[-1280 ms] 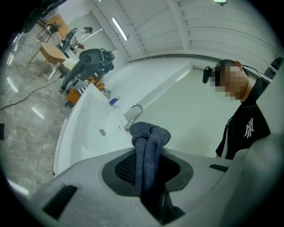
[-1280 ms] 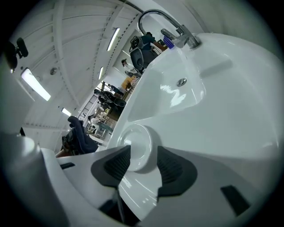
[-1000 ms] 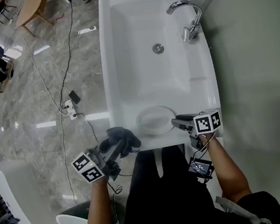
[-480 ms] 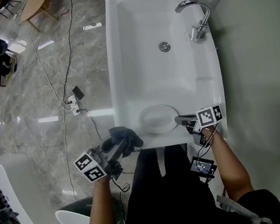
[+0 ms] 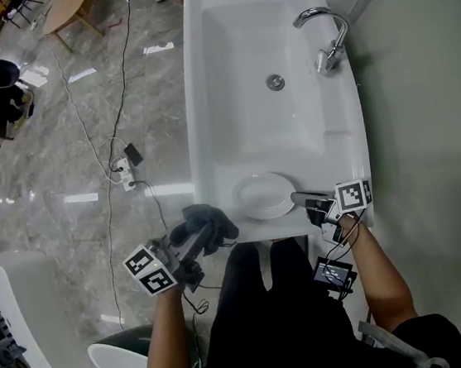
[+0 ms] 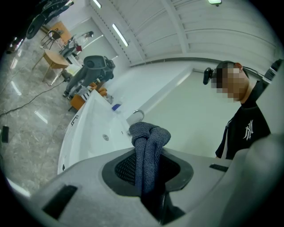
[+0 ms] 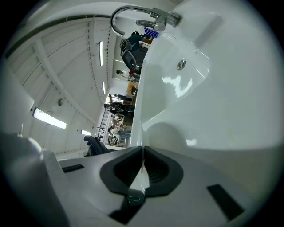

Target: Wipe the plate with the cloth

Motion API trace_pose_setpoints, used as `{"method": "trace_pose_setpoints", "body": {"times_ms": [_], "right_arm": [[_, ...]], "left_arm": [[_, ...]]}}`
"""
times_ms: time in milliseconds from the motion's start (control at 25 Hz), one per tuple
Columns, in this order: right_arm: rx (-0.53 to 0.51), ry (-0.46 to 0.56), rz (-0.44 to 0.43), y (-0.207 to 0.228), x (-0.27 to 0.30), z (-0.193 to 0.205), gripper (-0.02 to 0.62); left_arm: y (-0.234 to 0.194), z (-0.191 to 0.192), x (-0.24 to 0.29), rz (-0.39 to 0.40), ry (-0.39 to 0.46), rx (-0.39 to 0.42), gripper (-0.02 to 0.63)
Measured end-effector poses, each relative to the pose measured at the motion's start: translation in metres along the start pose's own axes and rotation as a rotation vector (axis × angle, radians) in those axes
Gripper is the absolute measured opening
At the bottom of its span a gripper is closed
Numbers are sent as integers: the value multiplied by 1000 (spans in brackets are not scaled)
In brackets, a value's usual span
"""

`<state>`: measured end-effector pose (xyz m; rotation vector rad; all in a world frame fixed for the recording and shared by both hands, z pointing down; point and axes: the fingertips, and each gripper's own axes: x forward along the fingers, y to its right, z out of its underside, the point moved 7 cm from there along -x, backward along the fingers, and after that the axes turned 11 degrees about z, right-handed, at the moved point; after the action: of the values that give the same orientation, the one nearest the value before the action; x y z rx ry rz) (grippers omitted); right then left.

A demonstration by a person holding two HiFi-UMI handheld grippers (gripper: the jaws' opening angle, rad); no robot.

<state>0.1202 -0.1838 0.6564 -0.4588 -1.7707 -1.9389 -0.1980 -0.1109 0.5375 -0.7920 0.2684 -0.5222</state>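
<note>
Down at the near end of the white sink point(image 5: 200, 99), seen from the head view, the plate point(image 5: 258, 194) lies in the basin close to the front rim. The right gripper point(image 5: 301, 200) reaches in from the right, and its tips meet the plate's right edge. A second ago its jaws stood wide on either side of that edge; they have just been closing, and the gap is gone. The left gripper point(image 5: 197, 240) hangs just outside the sink's front left corner, as it did before. The dark grey cloth point(image 5: 208, 221) is bunched at its tips, near the plate but not touching it. The faucet point(image 5: 325, 38) and the drain point(image 5: 276, 83) sit further up the basin.

From the left gripper view, the jaws are clamped on the cloth point(image 6: 148, 146), which stands up between the dark pads in a knotted bundle. The sink point(image 6: 88, 128) stretches away behind it, and the person's black shirt point(image 6: 246, 131) shows at the right.

From the right gripper view, the two pads have come together on a thin white sliver, the plate's rim, pinched between them. The plate's rounded body point(image 7: 164, 133) swells just past the tips. The basin wall, the drain point(image 7: 181, 64) and the curved faucet point(image 7: 133, 13) lie beyond.
</note>
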Motion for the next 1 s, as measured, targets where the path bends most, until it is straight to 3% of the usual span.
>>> {"method": "trace_pose_setpoints", "body": {"times_ms": [520,760,1000], "right_arm": [[-82,142,-87,-52,-42,14,11],[-144,238,-128,-88,-64,12,11],[-246,297,-103,-120,-73,17,11]], "left_arm": [[46,-17,23,85,5,48,64],[68,-10,63,13,-187,-2,63],[95,-10,118,25,-285,47,63]]}}
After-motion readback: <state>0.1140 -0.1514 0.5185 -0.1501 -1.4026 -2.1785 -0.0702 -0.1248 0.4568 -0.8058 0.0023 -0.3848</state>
